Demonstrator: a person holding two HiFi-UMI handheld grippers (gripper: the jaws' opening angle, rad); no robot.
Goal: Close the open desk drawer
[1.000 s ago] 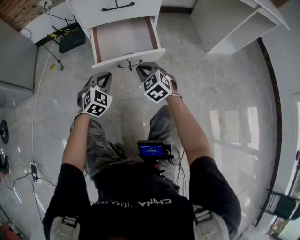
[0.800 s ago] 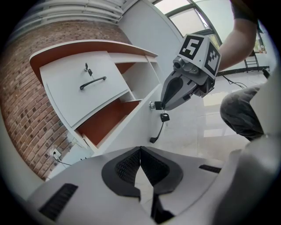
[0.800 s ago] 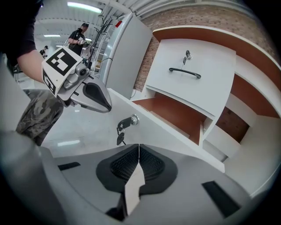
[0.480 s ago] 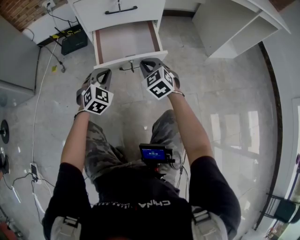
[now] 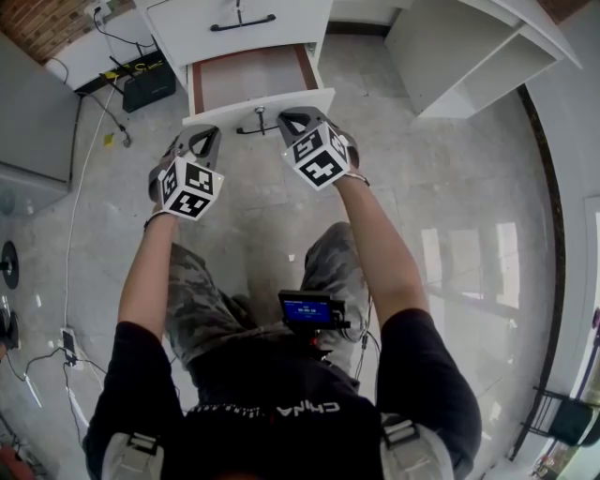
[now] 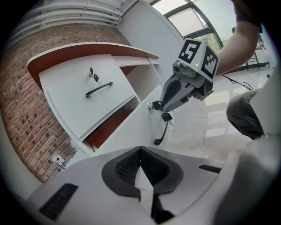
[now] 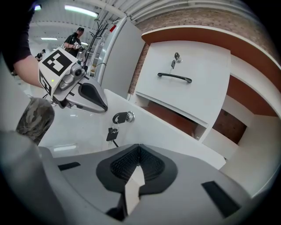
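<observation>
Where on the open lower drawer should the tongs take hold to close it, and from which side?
The flat white front panel of the drawer, either side of the central lock. Come from the front, square to it: the panel faces the person, the hanging key crowds the middle, and a straight push probably suffices.

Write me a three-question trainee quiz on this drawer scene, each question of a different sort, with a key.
1. True or false: the left gripper and the right gripper both have their jaws wide apart.
2. What sits in the lock on the front of the open drawer? A. a key B. a screwdriver C. nothing
3. Fill in: the upper drawer bears a black ___ across its front.

Key: 1 false, both pairs of jaws are together. 2 A. 3 handle.
</observation>
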